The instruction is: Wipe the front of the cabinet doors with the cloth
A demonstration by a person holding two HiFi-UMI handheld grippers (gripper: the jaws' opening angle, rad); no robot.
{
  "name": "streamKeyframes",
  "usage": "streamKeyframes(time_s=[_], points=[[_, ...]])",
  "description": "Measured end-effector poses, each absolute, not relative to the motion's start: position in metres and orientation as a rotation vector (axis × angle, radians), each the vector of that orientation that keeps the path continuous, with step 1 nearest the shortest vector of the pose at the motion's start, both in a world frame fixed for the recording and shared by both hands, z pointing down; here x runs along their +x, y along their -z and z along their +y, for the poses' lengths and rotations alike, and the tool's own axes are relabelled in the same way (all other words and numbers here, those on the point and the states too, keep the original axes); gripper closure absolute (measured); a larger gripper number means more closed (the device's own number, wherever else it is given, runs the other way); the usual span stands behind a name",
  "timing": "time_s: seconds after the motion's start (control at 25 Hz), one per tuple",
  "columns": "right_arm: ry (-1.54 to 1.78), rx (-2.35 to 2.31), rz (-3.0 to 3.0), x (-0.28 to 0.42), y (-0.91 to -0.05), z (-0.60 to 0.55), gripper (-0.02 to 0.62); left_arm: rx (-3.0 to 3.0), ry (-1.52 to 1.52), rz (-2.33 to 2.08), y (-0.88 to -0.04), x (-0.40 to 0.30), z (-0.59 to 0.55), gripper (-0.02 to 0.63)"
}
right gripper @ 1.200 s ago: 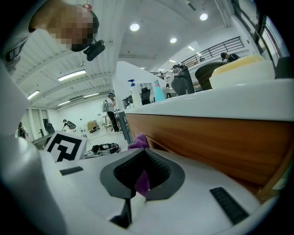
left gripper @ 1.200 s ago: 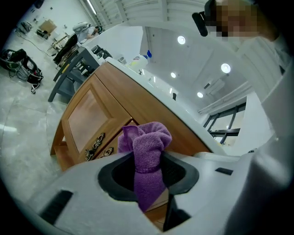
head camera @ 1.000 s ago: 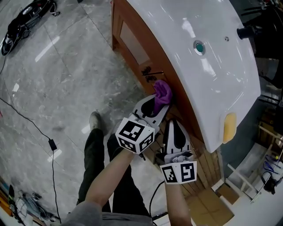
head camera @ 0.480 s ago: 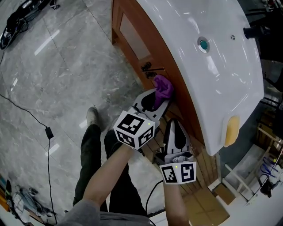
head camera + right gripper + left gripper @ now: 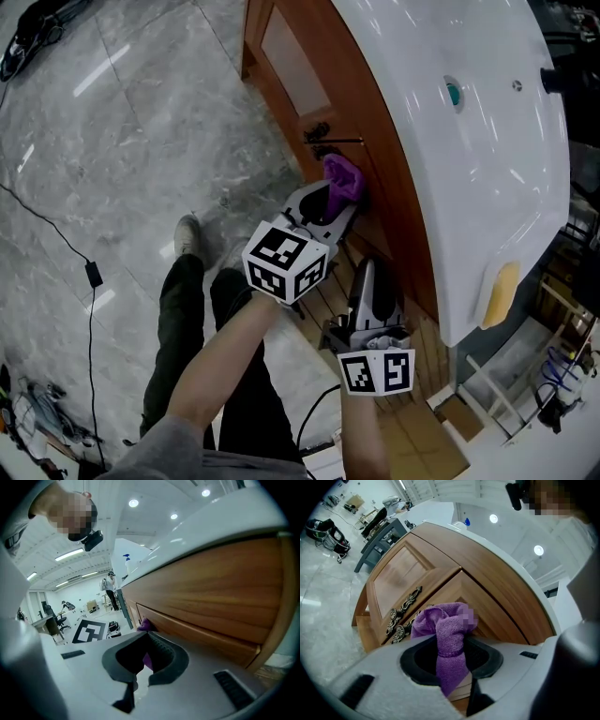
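**Cloth against closed door**

The cabinet doors [image 5: 412, 581] are closed. The left gripper [image 5: 330, 199], forearm stretched forward, clamps the purple cloth [image 5: 342, 176] against the wood just beside the handles [image 5: 401, 616]. The right gripper [image 5: 368, 286], jaws together and empty, hovers near the cabinet front.

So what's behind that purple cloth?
A brown wooden cabinet door, with ornate metal handles just beside the purple cloth. The patch of wood right behind it is covered and cannot be seen.
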State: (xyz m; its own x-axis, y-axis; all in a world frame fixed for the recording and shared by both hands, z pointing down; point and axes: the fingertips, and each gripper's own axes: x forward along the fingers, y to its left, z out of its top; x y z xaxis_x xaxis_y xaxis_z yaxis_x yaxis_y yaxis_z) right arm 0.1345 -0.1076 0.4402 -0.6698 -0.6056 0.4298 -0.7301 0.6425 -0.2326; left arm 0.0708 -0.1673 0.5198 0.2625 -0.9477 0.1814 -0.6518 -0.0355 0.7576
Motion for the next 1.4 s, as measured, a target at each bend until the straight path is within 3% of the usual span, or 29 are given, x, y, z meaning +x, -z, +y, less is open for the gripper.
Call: streamKeyframes(time_s=[0.92, 1.4], points=[[-0.581, 1.085, -2.543, 0.134, -0.48, -0.116, 0.586, 1.652, 0.246, -1.433, -0.648, 0.076, -0.167, 0.477], [-0.62, 1.105, -2.524, 0.137, -0.485, -0.11, 0.586, 1.618, 0.185, -1.398, -0.671, 0.073, -0.163, 0.476]])
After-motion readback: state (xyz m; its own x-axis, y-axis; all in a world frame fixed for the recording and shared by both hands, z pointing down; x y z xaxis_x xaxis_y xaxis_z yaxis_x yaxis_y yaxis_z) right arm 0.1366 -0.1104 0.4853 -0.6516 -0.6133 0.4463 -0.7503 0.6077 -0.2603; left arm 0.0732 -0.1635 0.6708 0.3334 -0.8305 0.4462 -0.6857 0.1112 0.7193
